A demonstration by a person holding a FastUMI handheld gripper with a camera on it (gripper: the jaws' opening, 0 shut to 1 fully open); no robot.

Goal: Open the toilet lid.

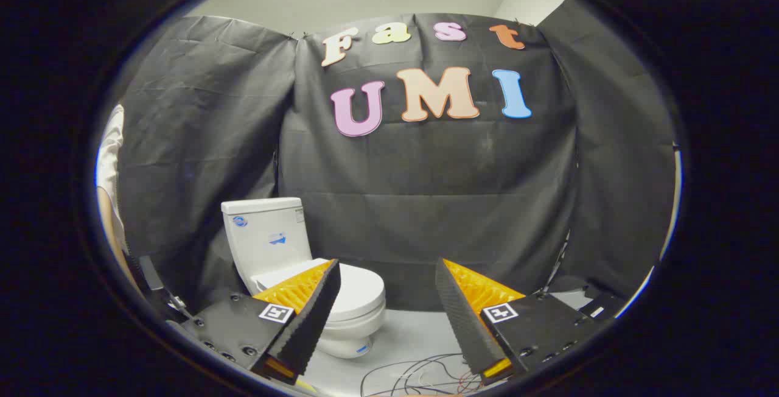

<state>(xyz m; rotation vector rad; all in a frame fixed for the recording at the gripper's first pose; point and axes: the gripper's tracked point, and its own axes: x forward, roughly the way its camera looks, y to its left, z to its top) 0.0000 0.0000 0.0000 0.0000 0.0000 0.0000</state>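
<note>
Gripper view: hand-held two-finger gripper [384,269] spread wide, nothing between its fingers, nothing held. White ceramic toilet [286,263] stands well beyond the fingers, behind the left fingertip, which overlaps part of its bowl. White oval toilet lid [359,290] lies flat and closed over the seat; upright tank behind it against black cloth booth wall [426,190]. Pale grey floor [414,336] ahead, thin loose cables [414,369] lying on it between the fingers. A person's light sleeve [111,159] at far left.

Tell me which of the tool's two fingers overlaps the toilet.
The left finger; its tip crosses the closed toilet lid. The right finger stands clear of it. Tool open.
</note>
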